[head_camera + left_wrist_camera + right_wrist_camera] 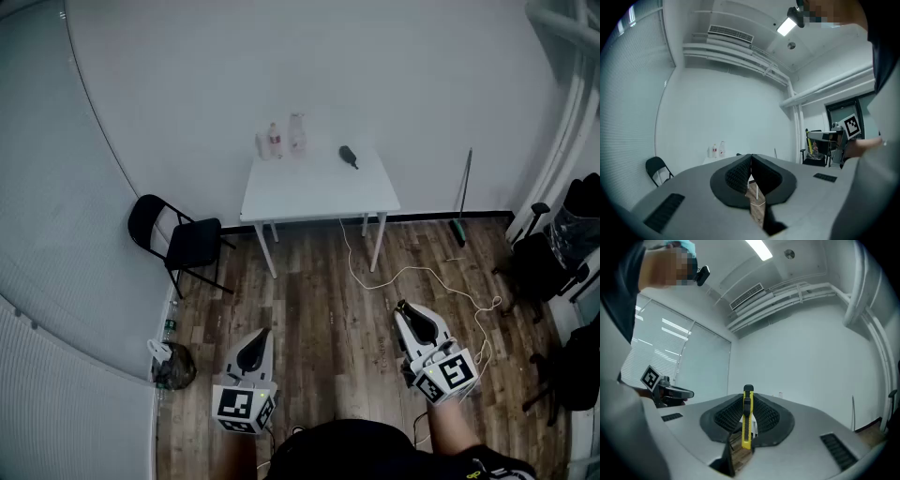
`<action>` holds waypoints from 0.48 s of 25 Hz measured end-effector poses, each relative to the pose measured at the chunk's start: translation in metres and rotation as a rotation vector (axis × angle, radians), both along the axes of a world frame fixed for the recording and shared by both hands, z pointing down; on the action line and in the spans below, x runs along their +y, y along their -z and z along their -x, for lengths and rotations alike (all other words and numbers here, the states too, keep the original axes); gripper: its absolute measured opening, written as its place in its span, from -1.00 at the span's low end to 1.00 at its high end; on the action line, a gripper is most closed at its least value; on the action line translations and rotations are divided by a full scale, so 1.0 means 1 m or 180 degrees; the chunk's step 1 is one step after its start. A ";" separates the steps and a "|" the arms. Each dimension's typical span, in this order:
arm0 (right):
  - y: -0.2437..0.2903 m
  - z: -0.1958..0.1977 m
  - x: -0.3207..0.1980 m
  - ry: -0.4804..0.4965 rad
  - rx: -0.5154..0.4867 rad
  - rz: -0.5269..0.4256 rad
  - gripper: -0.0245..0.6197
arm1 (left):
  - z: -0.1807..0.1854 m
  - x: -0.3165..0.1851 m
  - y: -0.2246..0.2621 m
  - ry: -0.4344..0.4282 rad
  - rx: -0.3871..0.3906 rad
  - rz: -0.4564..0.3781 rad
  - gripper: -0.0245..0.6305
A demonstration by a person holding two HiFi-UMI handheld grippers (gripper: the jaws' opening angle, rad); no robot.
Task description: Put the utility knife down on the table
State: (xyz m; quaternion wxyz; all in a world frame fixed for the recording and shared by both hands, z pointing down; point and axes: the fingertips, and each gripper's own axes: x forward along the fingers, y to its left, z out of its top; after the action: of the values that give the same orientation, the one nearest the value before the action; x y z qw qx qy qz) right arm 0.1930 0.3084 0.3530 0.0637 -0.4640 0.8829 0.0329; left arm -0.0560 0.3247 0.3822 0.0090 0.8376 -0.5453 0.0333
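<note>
A yellow utility knife (747, 420) with a black slider stands upright between the jaws of my right gripper (748, 405), which is shut on it. In the head view the right gripper (403, 309) hovers over the wood floor at lower right, well short of the white table (281, 199); the knife is too small to make out there. My left gripper (260, 338) hangs at lower left with its jaws shut and nothing between them, as the left gripper view (750, 161) shows.
On the table stand two clear bottles (284, 140) and a dark object (349, 157). A black folding chair (178, 238) is left of the table. A white cable (412, 274) trails over the floor. A broom (461, 199) leans on the wall; black gear (553, 253) stands right.
</note>
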 end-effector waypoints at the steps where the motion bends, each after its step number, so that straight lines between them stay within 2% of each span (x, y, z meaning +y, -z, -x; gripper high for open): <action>1: 0.000 0.001 0.001 -0.0016 0.0002 -0.0003 -0.69 | 0.001 0.002 0.000 0.0001 0.0003 0.0002 -0.85; 8: -0.003 0.009 0.010 -0.0075 0.0030 0.0013 -0.69 | 0.011 0.011 -0.002 -0.0017 0.0049 0.0018 -0.85; 12: -0.003 0.020 0.011 -0.0013 0.0001 0.0030 -0.69 | 0.019 0.011 -0.009 0.0007 0.0066 0.0113 -0.85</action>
State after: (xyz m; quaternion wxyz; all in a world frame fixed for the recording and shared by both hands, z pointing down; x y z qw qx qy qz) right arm 0.1732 0.3195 0.3555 0.0613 -0.4662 0.8821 0.0289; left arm -0.0755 0.3360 0.3910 0.0295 0.8370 -0.5454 0.0343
